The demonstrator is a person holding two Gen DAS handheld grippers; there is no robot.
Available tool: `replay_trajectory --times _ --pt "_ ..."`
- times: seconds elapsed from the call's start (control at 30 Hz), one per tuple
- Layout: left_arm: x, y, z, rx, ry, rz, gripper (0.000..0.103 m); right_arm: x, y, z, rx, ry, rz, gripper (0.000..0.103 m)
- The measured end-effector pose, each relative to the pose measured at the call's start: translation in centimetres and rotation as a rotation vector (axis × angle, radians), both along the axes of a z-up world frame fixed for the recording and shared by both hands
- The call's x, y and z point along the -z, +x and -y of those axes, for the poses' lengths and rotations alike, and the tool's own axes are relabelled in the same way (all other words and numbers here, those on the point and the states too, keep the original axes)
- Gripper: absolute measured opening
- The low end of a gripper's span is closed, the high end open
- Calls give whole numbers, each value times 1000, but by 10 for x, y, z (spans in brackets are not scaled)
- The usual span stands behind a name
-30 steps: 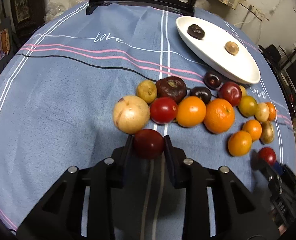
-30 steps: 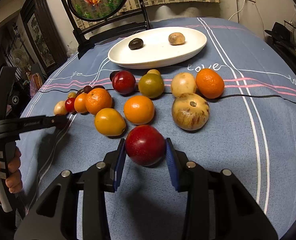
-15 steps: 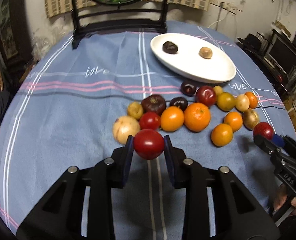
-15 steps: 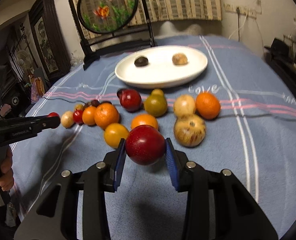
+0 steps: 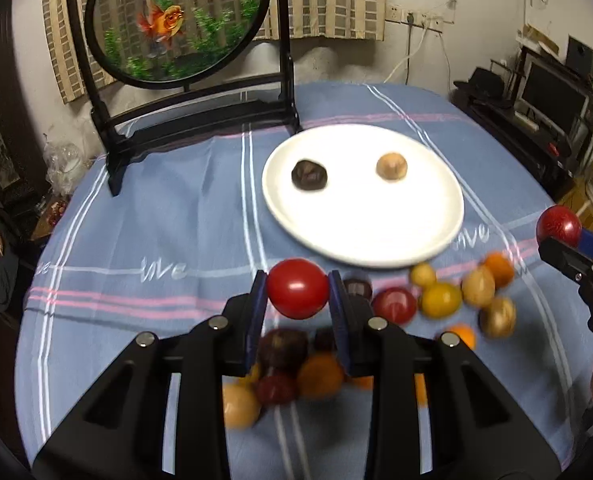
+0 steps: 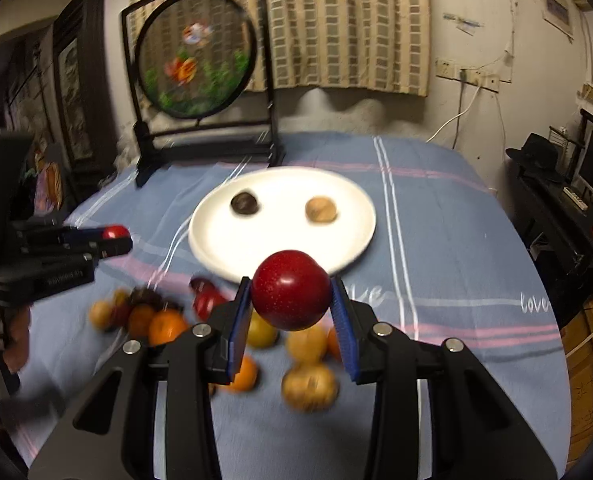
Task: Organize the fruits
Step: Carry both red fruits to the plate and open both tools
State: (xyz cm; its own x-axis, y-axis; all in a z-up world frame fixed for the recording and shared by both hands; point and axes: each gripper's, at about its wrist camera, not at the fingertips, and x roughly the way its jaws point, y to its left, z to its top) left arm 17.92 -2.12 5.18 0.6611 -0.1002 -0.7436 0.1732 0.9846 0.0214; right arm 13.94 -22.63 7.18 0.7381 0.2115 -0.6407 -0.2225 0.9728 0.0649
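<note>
My left gripper (image 5: 297, 289) is shut on a red tomato (image 5: 297, 288), held in the air above the fruit pile and short of the white plate (image 5: 362, 236). My right gripper (image 6: 291, 290) is shut on a dark red plum (image 6: 291, 289), held in the air just before the plate's (image 6: 216, 252) near rim. The plate holds a dark fruit (image 5: 309, 175) and a tan fruit (image 5: 392, 166). Several oranges, red and yellow fruits (image 5: 438, 300) lie blurred on the blue cloth below both grippers. The right gripper shows at the right edge of the left wrist view (image 5: 564, 236).
A round goldfish screen on a black stand (image 5: 176, 20) stands at the table's far edge behind the plate. The table is round with a blue striped cloth (image 5: 156, 220). A shelf with a monitor (image 5: 552, 96) is off to the right.
Both grippers have risen and moved forward towards the plate, each still holding its fruit. The fruit pile now lies below and behind the fingertips.
</note>
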Motion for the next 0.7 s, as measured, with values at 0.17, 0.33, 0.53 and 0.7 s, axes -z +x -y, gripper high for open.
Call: replay_trajectory --times 0.17,0.33,0.53,0.7 --pt "2 50 12 13 -17 -25 31 4 47 -4 1 8 -33 39" --pt "18 90 25 11 13 -64 31 24 90 -10 20 -46 -90 39" --pt "52 130 33 -8 32 -155 31 59 143 -10 39 -44 -245 39" --pt "75 153 33 -30 19 -219 31 79 167 -15 43 -53 -309 39"
